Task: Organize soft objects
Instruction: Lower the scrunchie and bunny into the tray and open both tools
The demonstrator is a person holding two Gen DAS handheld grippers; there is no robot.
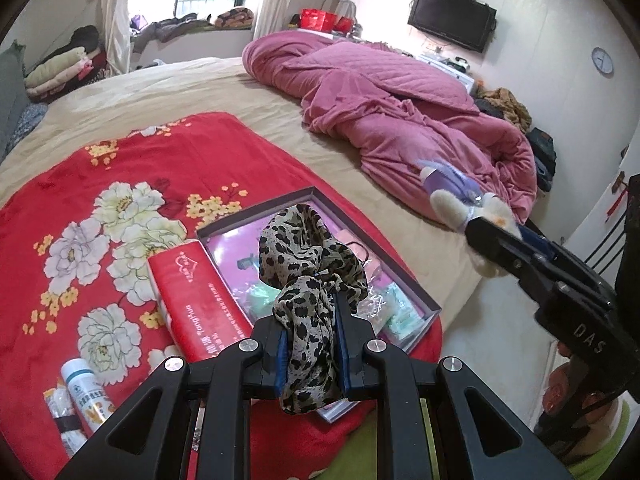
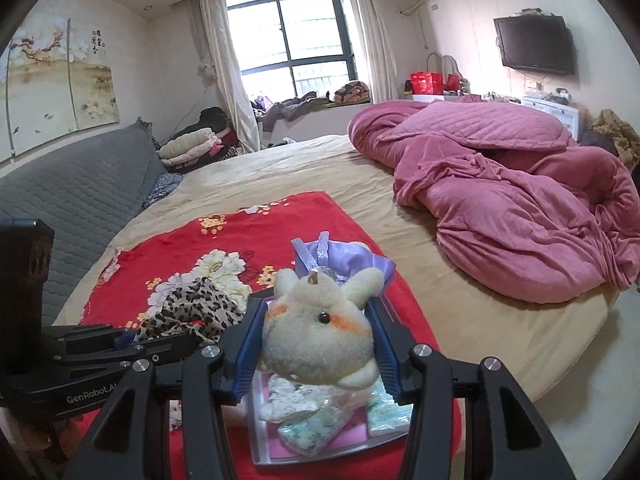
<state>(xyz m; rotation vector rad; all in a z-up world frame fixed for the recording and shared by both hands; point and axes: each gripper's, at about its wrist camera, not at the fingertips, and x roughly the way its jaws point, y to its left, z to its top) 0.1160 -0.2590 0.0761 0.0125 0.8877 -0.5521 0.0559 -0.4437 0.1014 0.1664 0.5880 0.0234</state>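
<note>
My left gripper (image 1: 310,312) is shut on a leopard-print scarf (image 1: 308,252), which hangs bunched over an open shallow box (image 1: 430,307) with a pink lining on the red floral blanket (image 1: 100,208). The scarf also shows in the right wrist view (image 2: 192,308). My right gripper (image 2: 316,344) is shut on a cream plush toy (image 2: 320,332) in a purple dress, held above the box (image 2: 320,440). In the left wrist view the right gripper (image 1: 496,236) holds the toy (image 1: 452,204) to the right of the box, beyond the bed edge.
A red tissue pack (image 1: 196,300) lies left of the box. A white bottle (image 1: 86,392) lies near the blanket's front. A pink quilt (image 1: 400,112) is heaped at the far right of the beige bed (image 1: 180,92). Plastic-wrapped packets (image 2: 316,420) lie in the box.
</note>
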